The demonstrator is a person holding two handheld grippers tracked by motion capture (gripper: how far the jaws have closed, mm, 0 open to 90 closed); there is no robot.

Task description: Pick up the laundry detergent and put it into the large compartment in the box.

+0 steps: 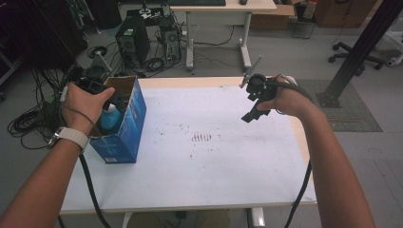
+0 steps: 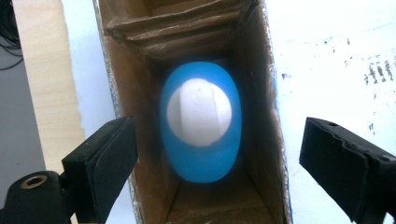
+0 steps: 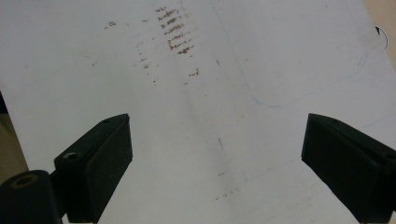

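Observation:
An open-topped blue cardboard box (image 1: 124, 133) stands at the table's left side. Inside it sits a blue bottle (image 1: 110, 118) with a white cap. My left gripper (image 1: 114, 102) hangs right over the box mouth, pointing down. In the left gripper view the bottle (image 2: 201, 126) lies deep between the brown box walls (image 2: 259, 70), and the left gripper (image 2: 217, 135) has its jaws spread wide, touching nothing. My right gripper (image 1: 252, 114) hovers above the table's far right. The right gripper (image 3: 217, 126) is open over the bare white sheet (image 3: 261, 56), with nothing between its jaws.
A white sheet (image 1: 214, 161) covers the table, with brown scuff marks (image 1: 202, 137) near its middle. Beyond the far edge are a computer tower (image 1: 133, 40), floor cables (image 1: 28, 123), a second desk (image 1: 228, 9), and a black post (image 1: 356, 52) at the right.

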